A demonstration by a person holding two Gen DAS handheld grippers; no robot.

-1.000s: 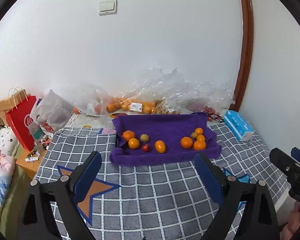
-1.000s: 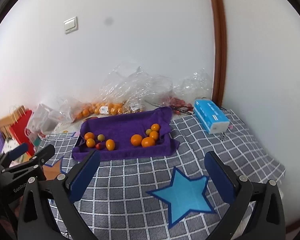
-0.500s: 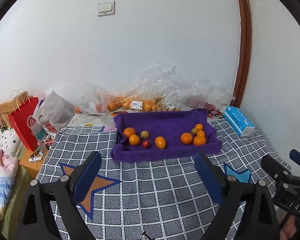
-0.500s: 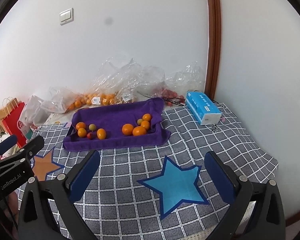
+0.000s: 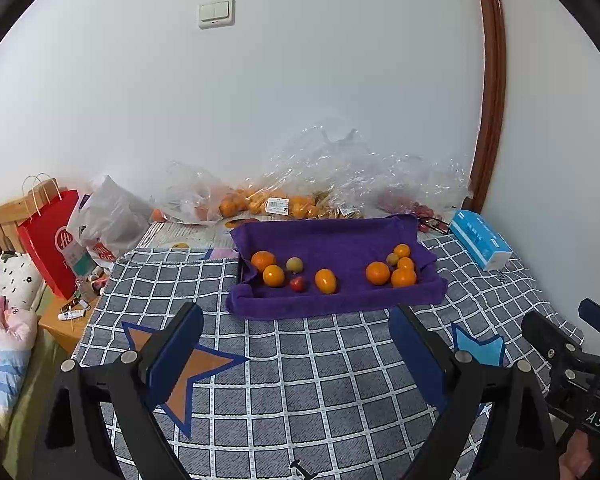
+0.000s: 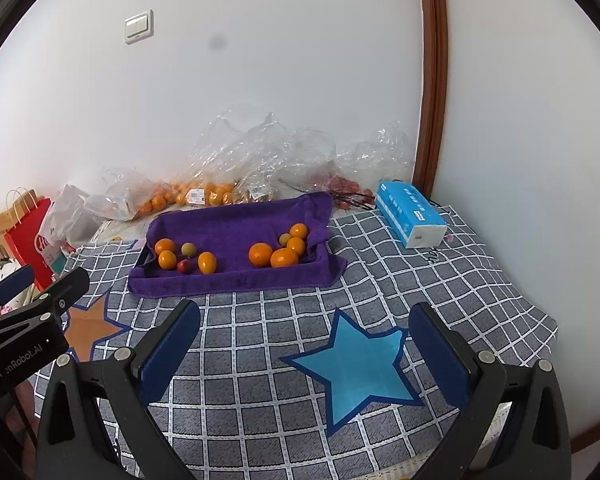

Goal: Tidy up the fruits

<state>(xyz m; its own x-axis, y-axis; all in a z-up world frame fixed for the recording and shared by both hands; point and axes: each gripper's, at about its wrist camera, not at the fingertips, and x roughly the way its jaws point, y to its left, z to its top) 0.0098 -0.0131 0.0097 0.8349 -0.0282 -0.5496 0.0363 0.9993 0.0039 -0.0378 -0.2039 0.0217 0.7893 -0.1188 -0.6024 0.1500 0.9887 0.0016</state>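
A tray lined with a purple towel [image 5: 332, 236] [image 6: 236, 224] sits on the checked cloth. Its left side holds oranges [image 5: 263, 260] [image 6: 167, 259], a greenish fruit [image 5: 295, 264], a small red fruit [image 5: 297, 283] [image 6: 184, 266] and an oval yellow-orange fruit [image 5: 325, 281] [image 6: 207, 262]. Its right side holds a cluster of oranges [image 5: 378, 273] [image 6: 261, 254] with a small greenish one [image 6: 285, 239]. My left gripper [image 5: 296, 320] stands open and empty, short of the tray. My right gripper [image 6: 304, 316] is open too, with nothing between its fingers, over the cloth.
Clear plastic bags with oranges [image 5: 260, 204] [image 6: 188, 196] lie along the wall behind the tray. A blue tissue pack [image 5: 480, 244] [image 6: 410, 214] sits at the right. A red paper bag [image 5: 48, 240] and clutter stand at the left. Blue star [image 6: 360, 364] and orange star [image 5: 188, 376] mark the cloth.
Both views have shifted a little, so the tray sits slightly higher and farther off than a second ago. Both grippers stay open; the fruits have not moved.
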